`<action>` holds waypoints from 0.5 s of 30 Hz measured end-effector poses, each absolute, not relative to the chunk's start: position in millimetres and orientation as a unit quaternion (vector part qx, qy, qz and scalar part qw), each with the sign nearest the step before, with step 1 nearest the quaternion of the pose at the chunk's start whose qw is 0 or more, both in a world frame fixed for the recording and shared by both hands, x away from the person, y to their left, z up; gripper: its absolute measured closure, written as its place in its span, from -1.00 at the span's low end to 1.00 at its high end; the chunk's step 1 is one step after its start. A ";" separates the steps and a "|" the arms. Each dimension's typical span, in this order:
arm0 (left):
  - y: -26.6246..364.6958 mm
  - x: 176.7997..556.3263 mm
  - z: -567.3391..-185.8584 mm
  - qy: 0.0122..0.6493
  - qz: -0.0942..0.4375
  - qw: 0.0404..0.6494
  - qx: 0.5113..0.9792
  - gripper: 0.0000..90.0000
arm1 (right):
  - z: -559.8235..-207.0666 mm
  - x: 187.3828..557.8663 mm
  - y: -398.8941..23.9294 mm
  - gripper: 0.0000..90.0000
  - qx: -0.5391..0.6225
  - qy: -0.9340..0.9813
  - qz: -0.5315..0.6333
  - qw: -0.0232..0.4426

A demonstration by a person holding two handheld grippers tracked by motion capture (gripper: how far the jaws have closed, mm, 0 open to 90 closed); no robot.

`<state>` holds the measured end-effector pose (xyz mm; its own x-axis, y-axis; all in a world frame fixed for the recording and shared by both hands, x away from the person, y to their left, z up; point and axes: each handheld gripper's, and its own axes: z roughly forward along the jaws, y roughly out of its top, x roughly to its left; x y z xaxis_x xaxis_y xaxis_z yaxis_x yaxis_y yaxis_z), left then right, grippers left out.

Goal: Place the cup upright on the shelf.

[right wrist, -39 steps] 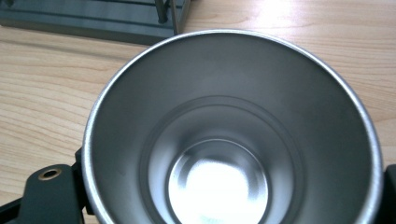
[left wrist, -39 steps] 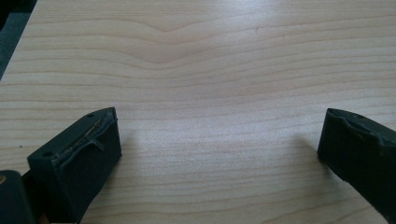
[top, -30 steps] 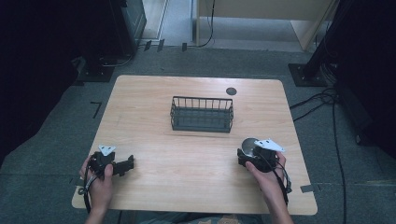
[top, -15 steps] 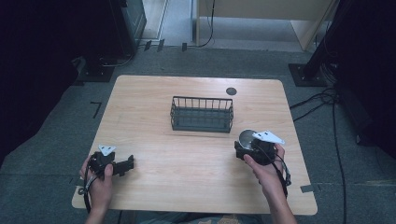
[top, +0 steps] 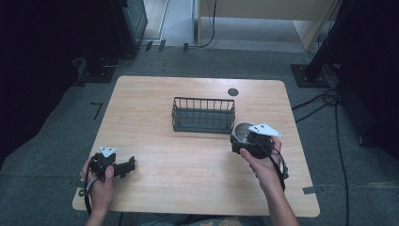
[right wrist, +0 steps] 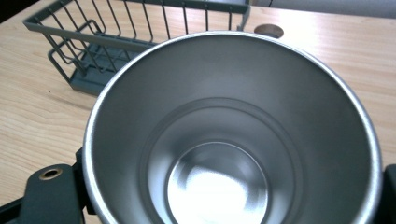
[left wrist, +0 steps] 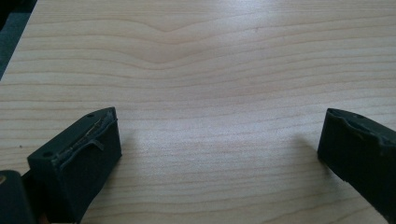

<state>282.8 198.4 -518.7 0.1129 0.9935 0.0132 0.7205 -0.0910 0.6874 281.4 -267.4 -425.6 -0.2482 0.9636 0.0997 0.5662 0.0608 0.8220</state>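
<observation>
A shiny steel cup [top: 242,131] hangs just above the wooden table [top: 188,179], held at its sides by my right gripper [top: 241,138], which is shut on it. In the right gripper view the empty cup [right wrist: 224,140] opens toward the camera, with a black finger [right wrist: 51,196] pressed against its left wall. A dark wire basket [top: 203,101] stands empty in the middle of the table, just left of and beyond the cup. My left gripper [top: 127,165] rests near the front left edge. Its jaws are wide open over bare wood [left wrist: 219,154].
A round dark cable hole [top: 233,92] lies behind the basket, near the table's far edge. The wire basket [right wrist: 93,42] is close ahead of the cup. Cables and dark equipment stands sit on the floor beyond and to the right of the table.
My right gripper has risen with the cup and drifted a little toward the basket. The left gripper has stayed where it was.
</observation>
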 end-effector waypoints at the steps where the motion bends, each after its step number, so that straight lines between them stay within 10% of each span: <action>1: 198.4 282.8 -518.7 0.617 0.251 0.272 0.695 -1.00 | -424.2 282.4 -266.1 -0.61 0.558 0.685 0.396 0.252; 15: 198.3 282.9 -518.8 0.617 0.251 0.273 0.694 -1.00 | -407.7 296.5 -252.4 -0.61 0.537 0.682 0.415 0.271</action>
<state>282.9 198.3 -518.8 0.1115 0.9937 0.0121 0.7198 -0.0891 0.6885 296.5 -252.4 -407.7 -0.2754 0.9583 0.0755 0.5078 0.0784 0.8579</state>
